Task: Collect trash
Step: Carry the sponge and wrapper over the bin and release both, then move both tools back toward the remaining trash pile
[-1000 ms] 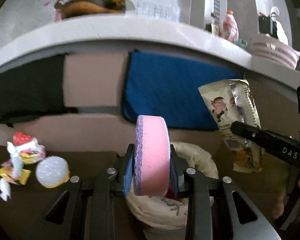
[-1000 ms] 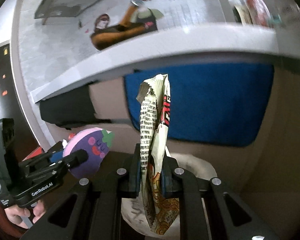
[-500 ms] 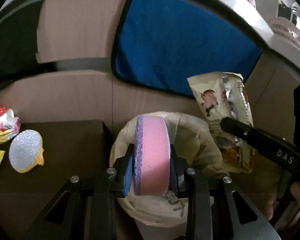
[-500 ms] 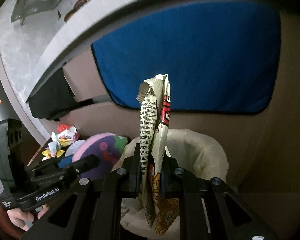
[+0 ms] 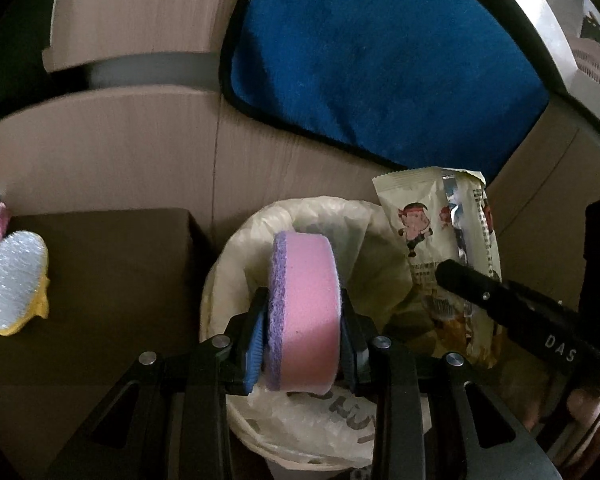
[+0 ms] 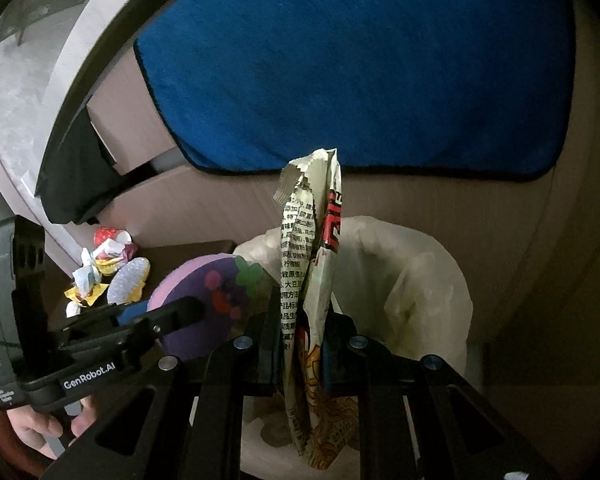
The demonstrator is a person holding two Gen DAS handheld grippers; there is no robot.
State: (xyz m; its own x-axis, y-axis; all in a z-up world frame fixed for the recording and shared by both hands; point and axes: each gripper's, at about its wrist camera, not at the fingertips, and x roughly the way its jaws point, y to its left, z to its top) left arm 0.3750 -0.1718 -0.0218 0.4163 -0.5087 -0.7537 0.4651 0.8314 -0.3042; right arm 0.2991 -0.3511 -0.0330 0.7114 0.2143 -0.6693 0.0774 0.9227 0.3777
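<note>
My left gripper is shut on a round pink and purple sponge and holds it over the mouth of a trash bin lined with a white bag. My right gripper is shut on a cream snack wrapper and holds it upright over the same bin. The wrapper and a right finger show at the right of the left wrist view. The sponge and left gripper show in the right wrist view.
A dark low table stands left of the bin, with a silver and yellow scrubber and crumpled wrappers on it. A blue towel hangs on the wooden cabinet front behind the bin. A black cloth hangs further left.
Both grippers have moved forward and tipped down toward the bin, each still holding its item. The bin's mouth now lies right under the sponge and wrapper; the countertop has left the left view.
</note>
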